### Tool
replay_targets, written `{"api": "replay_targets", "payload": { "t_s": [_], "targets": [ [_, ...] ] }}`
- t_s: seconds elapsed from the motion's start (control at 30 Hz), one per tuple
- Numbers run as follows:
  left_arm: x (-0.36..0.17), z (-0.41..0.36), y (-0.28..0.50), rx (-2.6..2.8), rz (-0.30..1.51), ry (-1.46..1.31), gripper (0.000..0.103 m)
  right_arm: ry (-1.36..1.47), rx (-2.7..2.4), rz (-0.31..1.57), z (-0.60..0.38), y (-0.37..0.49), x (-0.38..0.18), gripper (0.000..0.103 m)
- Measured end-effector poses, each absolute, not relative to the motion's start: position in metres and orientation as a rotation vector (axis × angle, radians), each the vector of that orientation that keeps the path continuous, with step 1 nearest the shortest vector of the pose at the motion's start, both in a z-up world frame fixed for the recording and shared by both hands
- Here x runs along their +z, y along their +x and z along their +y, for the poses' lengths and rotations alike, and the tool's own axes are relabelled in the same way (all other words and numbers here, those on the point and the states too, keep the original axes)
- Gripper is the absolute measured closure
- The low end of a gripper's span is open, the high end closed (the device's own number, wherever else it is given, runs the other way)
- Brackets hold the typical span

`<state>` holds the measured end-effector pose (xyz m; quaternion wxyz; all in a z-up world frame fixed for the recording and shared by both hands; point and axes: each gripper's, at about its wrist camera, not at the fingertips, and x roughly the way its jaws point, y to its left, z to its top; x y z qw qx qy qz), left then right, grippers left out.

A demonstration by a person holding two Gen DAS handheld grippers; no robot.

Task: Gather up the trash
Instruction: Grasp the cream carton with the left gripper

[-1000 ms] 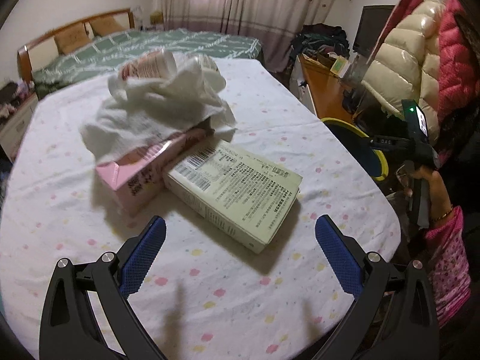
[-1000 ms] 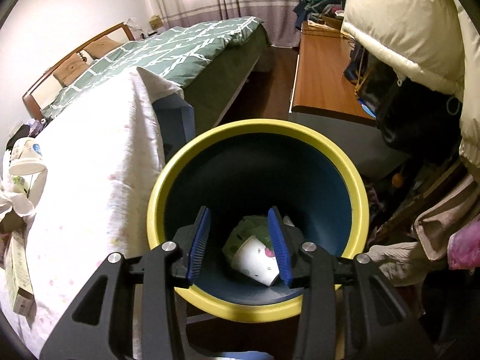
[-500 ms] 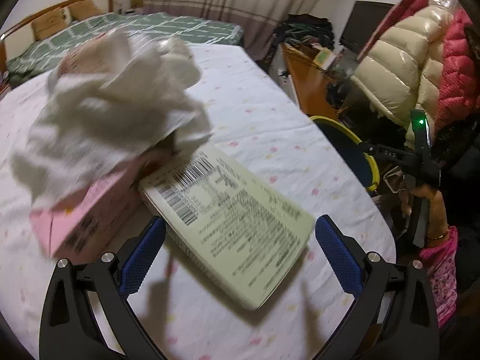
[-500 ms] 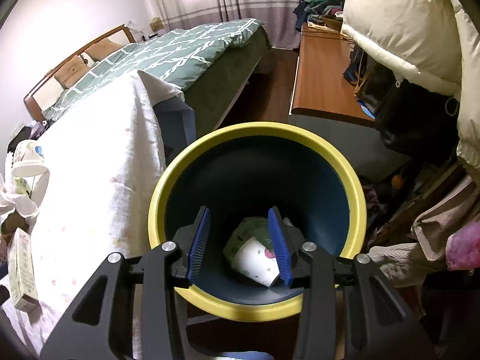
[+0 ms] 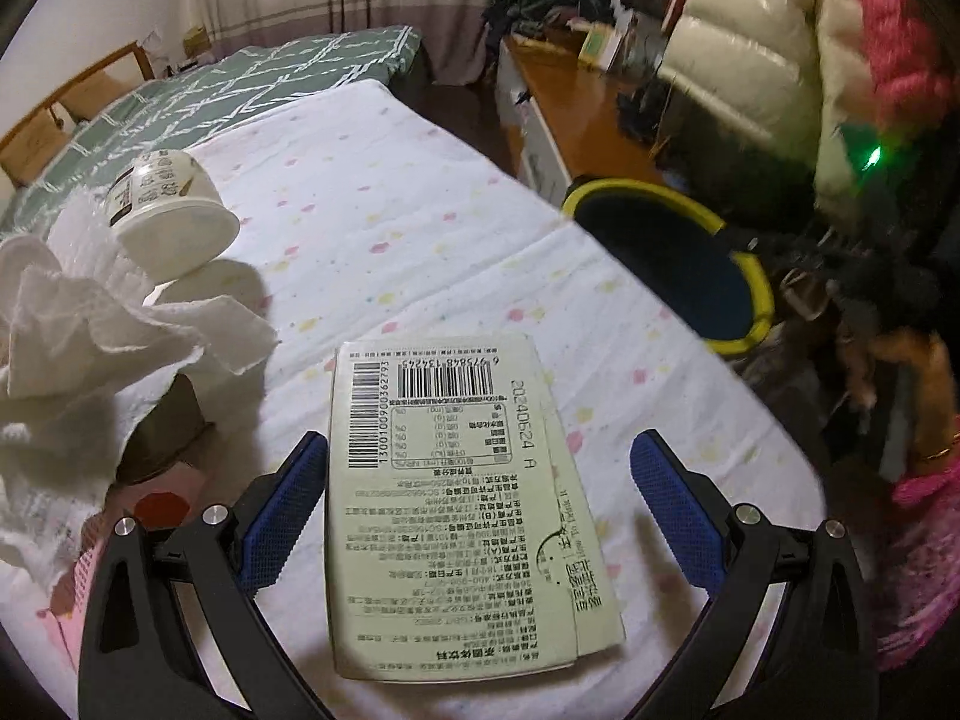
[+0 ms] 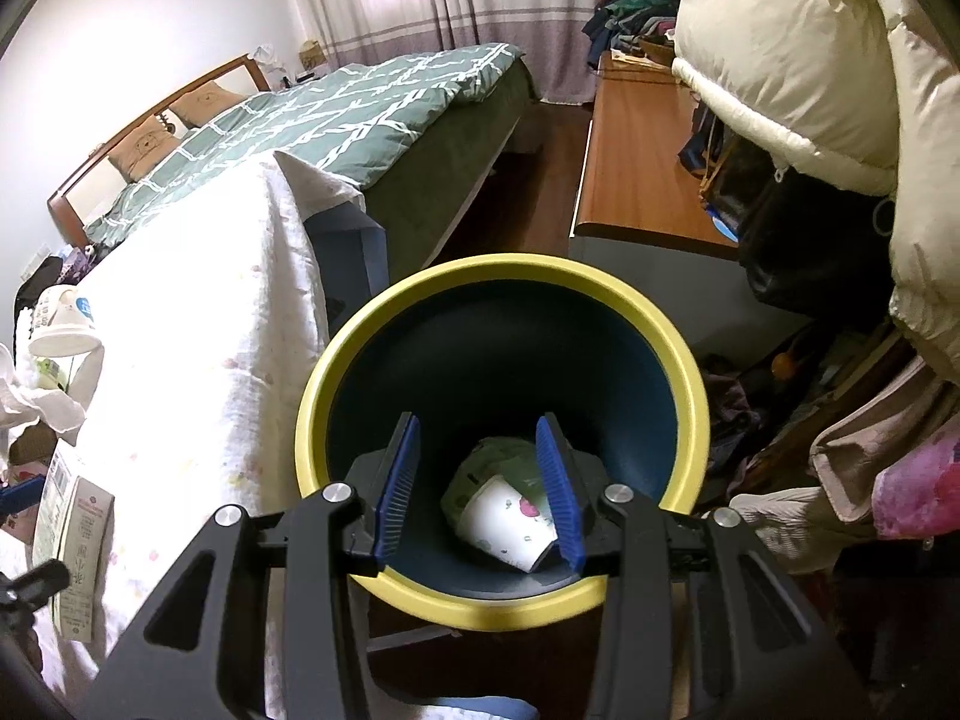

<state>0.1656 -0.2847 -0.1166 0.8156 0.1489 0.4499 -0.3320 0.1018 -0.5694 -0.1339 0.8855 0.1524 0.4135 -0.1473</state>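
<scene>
A pale green drink carton [image 5: 456,498] lies flat on the spotted tablecloth [image 5: 420,228]. My left gripper [image 5: 480,450] is open and straddles it; the left pad sits close to the carton's edge and the right pad stands well apart. My right gripper [image 6: 478,426] hangs over the yellow-rimmed blue bin [image 6: 684,372], open with nothing between its fingers. Deep in the bin lie a white paper cup [image 6: 510,516] and a green wrapper [image 6: 498,462]. The right wrist view also has the carton [image 6: 72,534] at the table's near left.
Crumpled white paper towel [image 5: 90,348], a tipped white tub [image 5: 174,210] and a pink carton [image 5: 150,504] lie left of the green carton. The bin [image 5: 678,276] stands just off the table's right edge. A bed [image 6: 336,114], a wooden desk [image 6: 636,168] and hanging jackets [image 6: 798,60] surround it.
My left gripper has moved forward and rolled, so the green carton now lies between its jaws and the paper towel has slid to the left. The right gripper has stayed over the bin.
</scene>
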Motion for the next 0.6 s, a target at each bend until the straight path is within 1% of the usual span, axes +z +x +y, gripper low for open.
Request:
{"api": "replay_targets", "payload": {
  "t_s": [0.13,0.33,0.37,0.43,0.6],
  "targets": [
    [-0.121,-0.291,0.161,-0.673,0.976,0.388,0.005,0.32,-0.308,0.857,-0.572,0.098,-0.131,0.06],
    [-0.127,-0.286,0.171,-0.613,0.994,0.404,0.006,0.331,-0.306,0.854,-0.572,0.094,-0.132,0.06],
    [-0.128,-0.284,0.172,-0.611,1.0,0.399,0.008,0.329,-0.305,0.854,-0.572,0.094,-0.132,0.06],
    [-0.131,-0.283,0.177,-0.606,1.022,0.391,0.016,0.325,-0.304,0.857,-0.571,0.093,-0.132,0.06],
    [-0.131,-0.282,0.177,-0.617,1.04,0.39,0.031,0.324,-0.304,0.855,-0.57,0.09,-0.13,0.06]
  ]
}}
